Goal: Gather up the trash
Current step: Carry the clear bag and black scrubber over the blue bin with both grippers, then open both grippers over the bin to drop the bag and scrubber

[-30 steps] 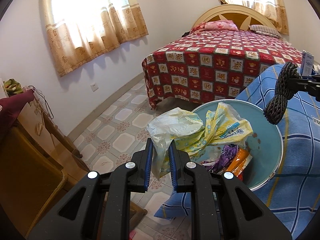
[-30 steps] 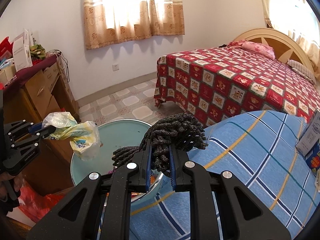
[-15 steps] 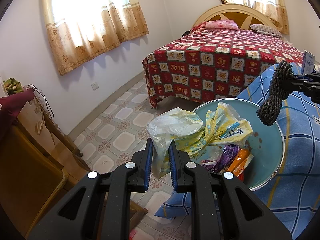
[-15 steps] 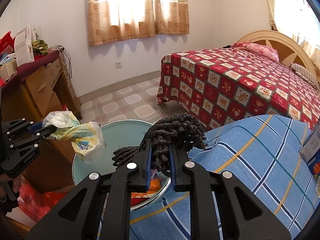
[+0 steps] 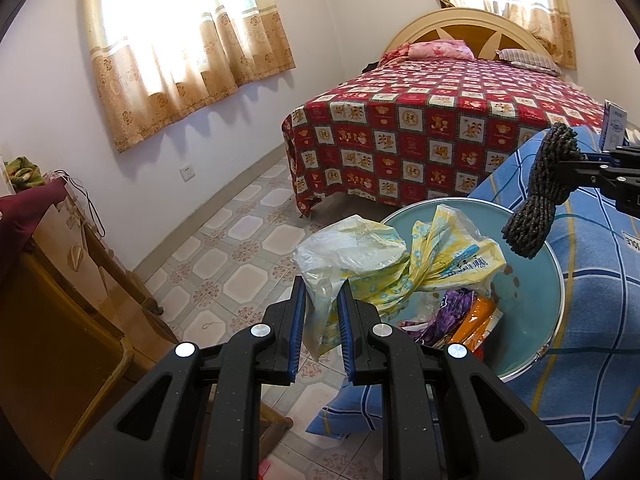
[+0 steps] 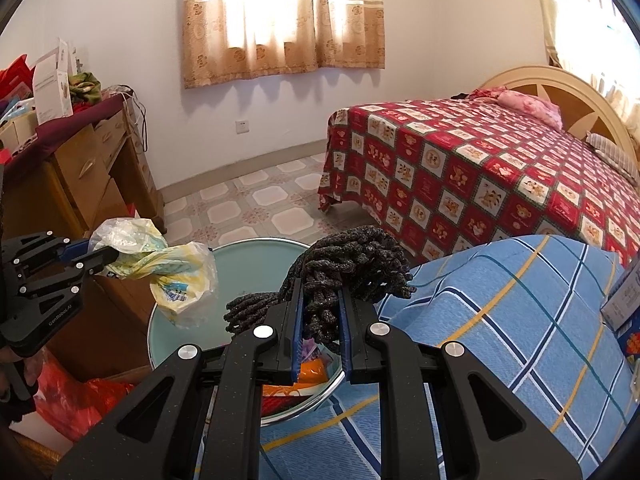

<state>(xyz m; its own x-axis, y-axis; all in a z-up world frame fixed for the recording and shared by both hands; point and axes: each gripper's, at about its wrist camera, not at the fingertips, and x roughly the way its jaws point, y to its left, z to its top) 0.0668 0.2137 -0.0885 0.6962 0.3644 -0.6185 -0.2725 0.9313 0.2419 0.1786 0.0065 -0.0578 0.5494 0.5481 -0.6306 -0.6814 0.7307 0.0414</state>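
Bedroom | left gripper [image 5: 322, 320] jaws clamp plastic bag [image 5: 384, 256] | right gripper [image 6: 320, 328] jaws clamp dark rope bundle [image 6: 352, 260]

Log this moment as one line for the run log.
left gripper: shut on plastic bag | right gripper: shut on dark knitted bundle | both above teal basin | wrappers inside

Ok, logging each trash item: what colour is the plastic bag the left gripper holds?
The plastic bag is pale yellow with blue print and a clear part, best seen in the left wrist view.
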